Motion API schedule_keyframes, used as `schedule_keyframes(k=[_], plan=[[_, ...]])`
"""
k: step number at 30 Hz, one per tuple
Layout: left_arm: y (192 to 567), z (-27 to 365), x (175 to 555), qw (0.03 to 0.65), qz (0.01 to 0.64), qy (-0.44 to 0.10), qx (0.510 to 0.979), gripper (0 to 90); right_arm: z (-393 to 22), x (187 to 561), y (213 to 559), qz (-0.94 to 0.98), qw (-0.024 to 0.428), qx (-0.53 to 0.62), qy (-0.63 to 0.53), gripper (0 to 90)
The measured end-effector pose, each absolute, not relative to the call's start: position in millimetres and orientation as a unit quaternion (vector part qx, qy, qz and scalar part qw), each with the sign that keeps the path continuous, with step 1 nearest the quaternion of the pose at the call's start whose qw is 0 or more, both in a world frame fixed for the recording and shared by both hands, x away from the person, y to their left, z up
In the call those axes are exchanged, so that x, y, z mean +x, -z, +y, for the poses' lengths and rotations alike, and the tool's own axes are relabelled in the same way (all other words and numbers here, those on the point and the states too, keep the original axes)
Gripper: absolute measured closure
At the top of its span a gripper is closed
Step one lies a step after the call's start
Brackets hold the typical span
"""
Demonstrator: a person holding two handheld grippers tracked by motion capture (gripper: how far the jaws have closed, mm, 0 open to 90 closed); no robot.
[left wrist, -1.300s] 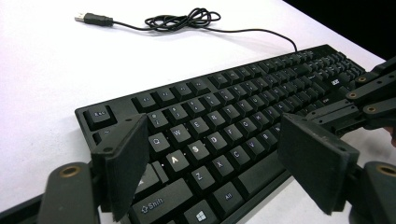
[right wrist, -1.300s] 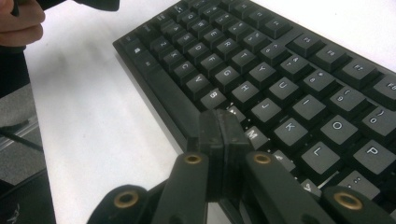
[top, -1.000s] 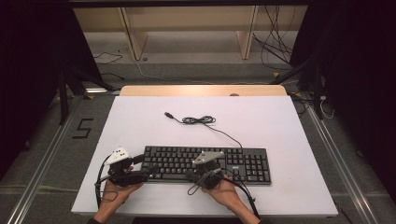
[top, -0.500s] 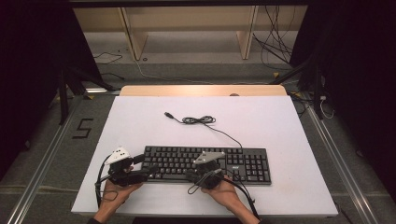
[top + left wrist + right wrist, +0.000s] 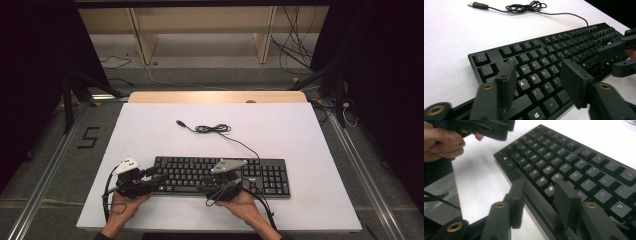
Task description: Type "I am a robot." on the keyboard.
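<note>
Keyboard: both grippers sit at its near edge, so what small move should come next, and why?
Probably close the right gripper on the keyboard. Its jaws, just opening, straddle the near edge by the space bar without gripping. The left gripper, jaws just closing, hangs over the A and S keys, holding nothing.

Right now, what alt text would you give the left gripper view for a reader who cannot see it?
The left gripper hovers with its two black jaws apart over the left end of a black keyboard on a white table, nothing between them. The keyboard's cable, loosely coiled, ends in a USB plug at the far side; the right gripper enters at the right edge.
</note>
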State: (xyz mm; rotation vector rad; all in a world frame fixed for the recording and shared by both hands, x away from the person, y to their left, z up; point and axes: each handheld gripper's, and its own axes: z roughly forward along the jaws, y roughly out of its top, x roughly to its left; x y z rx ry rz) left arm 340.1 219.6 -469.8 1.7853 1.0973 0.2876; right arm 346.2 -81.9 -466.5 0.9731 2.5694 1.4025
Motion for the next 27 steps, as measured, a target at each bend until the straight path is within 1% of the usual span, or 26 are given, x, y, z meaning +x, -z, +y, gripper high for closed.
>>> schedule_keyframes(k=[9, 12, 15, 21, 27], plan=[[474, 214, 343, 0.473, 0.443, -0.121, 0.752, 71.3, -84, 341, 463, 0.831, 0.029, 0.312, -0.460, 45.6], [475, 212, 344, 0.467, 0.437, -0.123, 0.759, 77.6, -85, 340, 462, 0.830, 0.032, 0.311, -0.462, 42.4], [476, 211, 346, 0.459, 0.439, -0.124, 0.763, 82.5, -87, 339, 462, 0.829, 0.036, 0.311, -0.463, 40.9], [478, 211, 348, 0.450, 0.441, -0.126, 0.766, 88.4, -89, 336, 461, 0.828, 0.037, 0.309, -0.466, 40.2], [479, 211, 351, 0.441, 0.448, -0.125, 0.767, 88.8, -91, 334, 460, 0.827, 0.037, 0.308, -0.468, 39.2]])
